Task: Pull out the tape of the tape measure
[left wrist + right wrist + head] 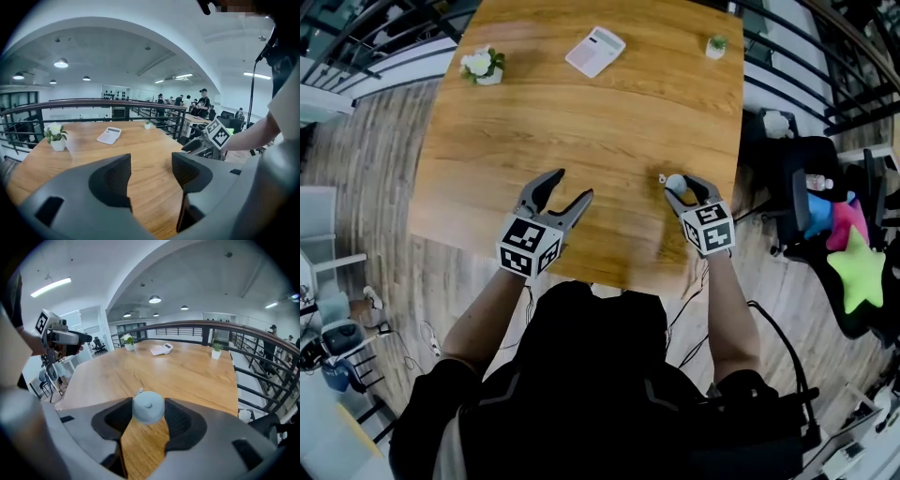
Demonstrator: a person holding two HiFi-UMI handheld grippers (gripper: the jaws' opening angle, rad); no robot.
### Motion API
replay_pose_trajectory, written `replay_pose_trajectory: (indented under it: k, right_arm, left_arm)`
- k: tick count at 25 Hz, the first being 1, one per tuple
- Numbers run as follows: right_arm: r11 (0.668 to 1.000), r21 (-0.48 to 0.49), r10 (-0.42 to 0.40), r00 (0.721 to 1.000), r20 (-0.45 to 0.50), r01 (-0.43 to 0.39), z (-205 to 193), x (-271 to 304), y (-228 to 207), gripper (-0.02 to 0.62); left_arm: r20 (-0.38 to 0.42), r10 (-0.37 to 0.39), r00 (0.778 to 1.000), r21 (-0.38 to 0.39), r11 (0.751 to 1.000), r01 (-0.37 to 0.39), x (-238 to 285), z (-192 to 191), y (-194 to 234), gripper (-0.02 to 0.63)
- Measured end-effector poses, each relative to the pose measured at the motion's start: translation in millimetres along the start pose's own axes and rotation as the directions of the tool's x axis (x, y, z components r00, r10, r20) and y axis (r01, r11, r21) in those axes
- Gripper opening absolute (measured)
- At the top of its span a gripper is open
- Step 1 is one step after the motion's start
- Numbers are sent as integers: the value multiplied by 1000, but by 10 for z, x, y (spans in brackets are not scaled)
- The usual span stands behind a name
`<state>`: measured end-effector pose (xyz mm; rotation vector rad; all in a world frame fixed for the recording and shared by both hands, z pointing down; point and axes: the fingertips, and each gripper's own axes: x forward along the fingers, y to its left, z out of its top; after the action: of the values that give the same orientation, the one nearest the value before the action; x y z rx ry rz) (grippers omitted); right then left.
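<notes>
A small round pale blue-grey tape measure (148, 407) sits between the jaws of my right gripper (148, 405), and both pads press on its sides. Its little tab (139, 391) sticks out toward the left. In the head view the tape measure (675, 181) is held just over the wooden table (581, 122) near the front right edge, in the right gripper (682, 186). My left gripper (572, 185) hovers over the table's front left part, jaws apart with nothing between them (151, 164). The two grippers are well apart.
At the table's far side lie a white calculator (594, 51), a white pot of flowers (483, 66) and a small potted plant (715, 46). A black chair with coloured plush toys (853, 262) stands to the right. Railings run along the far edges.
</notes>
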<state>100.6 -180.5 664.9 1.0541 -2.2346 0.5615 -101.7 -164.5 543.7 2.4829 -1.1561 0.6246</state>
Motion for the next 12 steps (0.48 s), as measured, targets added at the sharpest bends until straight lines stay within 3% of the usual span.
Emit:
replay_pose_trajectory:
  k: [5, 12]
  right_arm:
    - [999, 22, 28, 996, 83, -30, 565, -531, 279, 216]
    - [1000, -11, 24, 988, 151, -22, 1219, -1331, 504, 216]
  left_arm:
    - [44, -97, 994, 46, 994, 95, -60, 277, -264, 288]
    - [112, -255, 960, 258, 941, 220, -95, 806, -749, 268]
